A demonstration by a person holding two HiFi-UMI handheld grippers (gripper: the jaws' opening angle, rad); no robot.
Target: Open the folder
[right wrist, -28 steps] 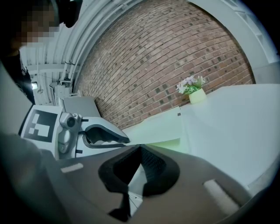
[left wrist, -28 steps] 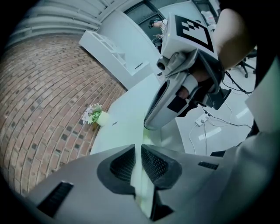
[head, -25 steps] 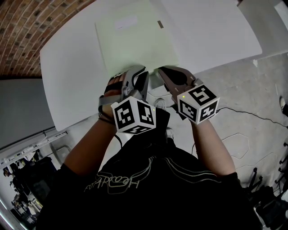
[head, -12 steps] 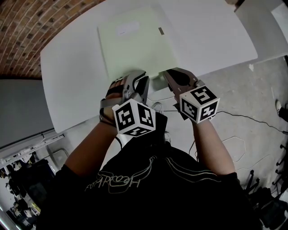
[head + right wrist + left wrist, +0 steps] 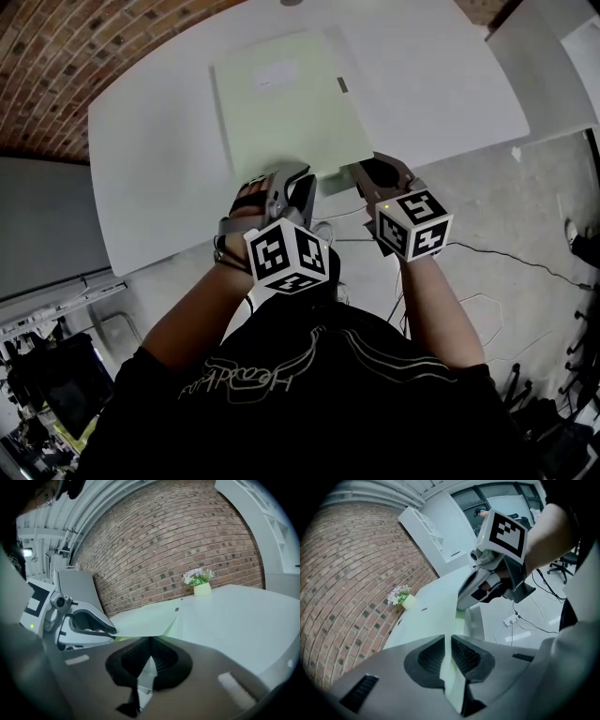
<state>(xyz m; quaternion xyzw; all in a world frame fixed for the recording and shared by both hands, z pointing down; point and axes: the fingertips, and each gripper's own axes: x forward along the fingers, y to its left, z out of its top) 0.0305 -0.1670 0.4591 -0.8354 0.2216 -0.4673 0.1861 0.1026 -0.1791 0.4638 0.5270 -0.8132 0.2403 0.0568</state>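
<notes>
Left gripper (image 5: 298, 180) and right gripper (image 5: 367, 171) sat side by side in the head view. Both were at the near edge of the pale green folder (image 5: 286, 103), which lay ahead of them on the white table (image 5: 150, 159).

Left gripper view: jaws pinched on a thin green leaf of the folder, with the right gripper just beside.

Right gripper view: jaws closed on a pale thin leaf at the folder's edge. A green gap showed under the cover ahead, and a flower pot (image 5: 201, 588) stood far beyond.

Left gripper (image 5: 302, 180) and right gripper (image 5: 364, 172) side by side, both clamped shut, forearms extended
</notes>
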